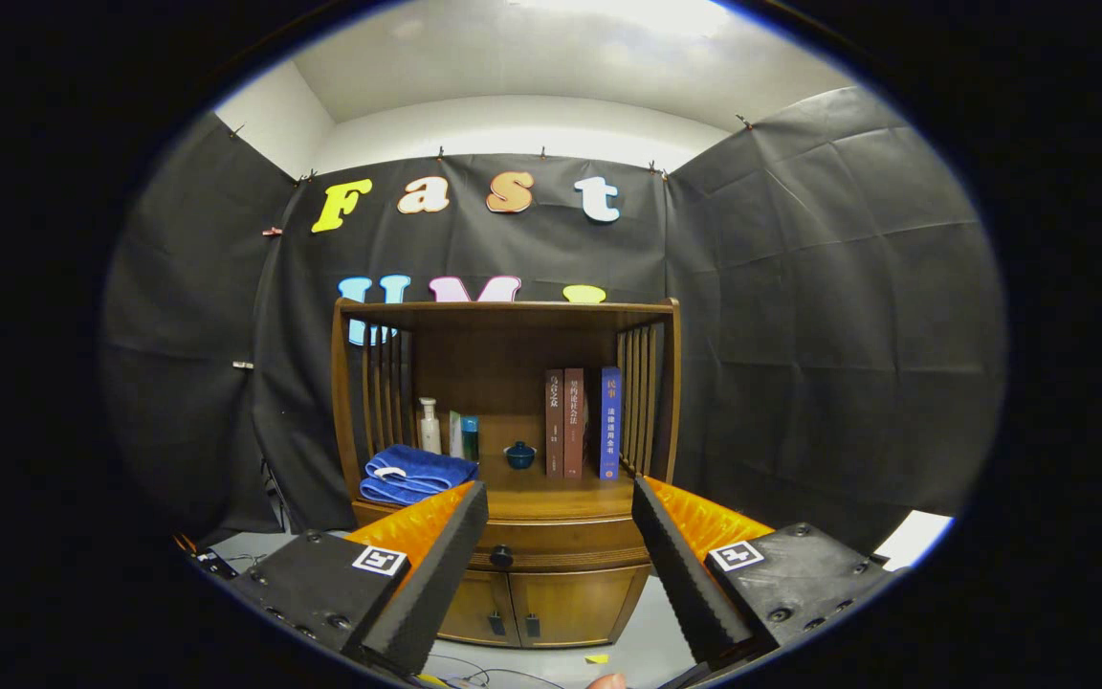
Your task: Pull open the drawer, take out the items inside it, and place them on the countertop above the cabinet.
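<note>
The wooden cabinet (pixel 505 459) stands ahead of you against the booth wall, its open upper shelf section rising over a flat surface (pixel 551 490) that carries a folded blue towel (pixel 414 474), a row of upright books (pixel 583 423), a white pump bottle (pixel 429 427) and a small dark lidded bowl (pixel 519 455). Below that surface runs the drawer (pixel 551 547), closed, with two small doors under it. Its round dark knob (pixel 501 556) sits just beyond the tip of the left finger, toward the left of the gap between the fingers. Your hand-held gripper (pixel 559 502) is spread wide with nothing between the fingers, well short of the cabinet, level and pointed squarely at its front. What is inside the drawer is hidden while it is shut. The step in hand looks like the approach to the knob: shift slightly left so the knob centres in the gap, drop a touch so the pads meet it at its own height, and close only once both pads flank it. Then pull straight back along the drawer's line, since an angled pull could make it bind or let the knob slip free.
</note>
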`<state>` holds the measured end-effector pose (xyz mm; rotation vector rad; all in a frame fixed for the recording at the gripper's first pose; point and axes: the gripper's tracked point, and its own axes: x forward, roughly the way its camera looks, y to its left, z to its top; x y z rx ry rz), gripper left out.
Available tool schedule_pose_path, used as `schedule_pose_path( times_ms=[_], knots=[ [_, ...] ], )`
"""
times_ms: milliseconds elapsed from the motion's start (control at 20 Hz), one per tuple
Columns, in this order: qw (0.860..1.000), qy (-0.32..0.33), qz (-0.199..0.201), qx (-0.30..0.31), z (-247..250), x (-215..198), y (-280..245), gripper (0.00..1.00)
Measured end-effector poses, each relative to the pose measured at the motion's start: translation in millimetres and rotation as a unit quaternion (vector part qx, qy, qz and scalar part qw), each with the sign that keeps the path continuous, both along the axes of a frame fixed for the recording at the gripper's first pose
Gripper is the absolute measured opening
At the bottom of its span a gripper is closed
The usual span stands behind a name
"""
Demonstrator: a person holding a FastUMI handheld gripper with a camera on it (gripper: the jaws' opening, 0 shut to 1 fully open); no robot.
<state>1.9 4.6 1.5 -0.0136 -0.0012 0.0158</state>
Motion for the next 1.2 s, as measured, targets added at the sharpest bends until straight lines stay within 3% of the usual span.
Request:
schedule_pose_path(
  times_ms=[300, 450, 600, 800, 1200],
  knots=[
    [1.0, -0.013, 0.005, -0.002, -5.6, 9.3, 9.9, 0.99],
    [1.0, -0.013, 0.007, 0.021, -29.1, 34.4, 22.2, 0.99],
    [1.0, 0.015, -0.006, 0.023, -82.6, 81.9, 30.1, 0.99],
    [0.997, 0.079, 0.013, 0.006, -166.6, 140.4, 57.0, 0.99],
    [0.987, 0.161, 0.025, -0.005, -288.4, 222.9, 83.7, 0.99]
  ],
)
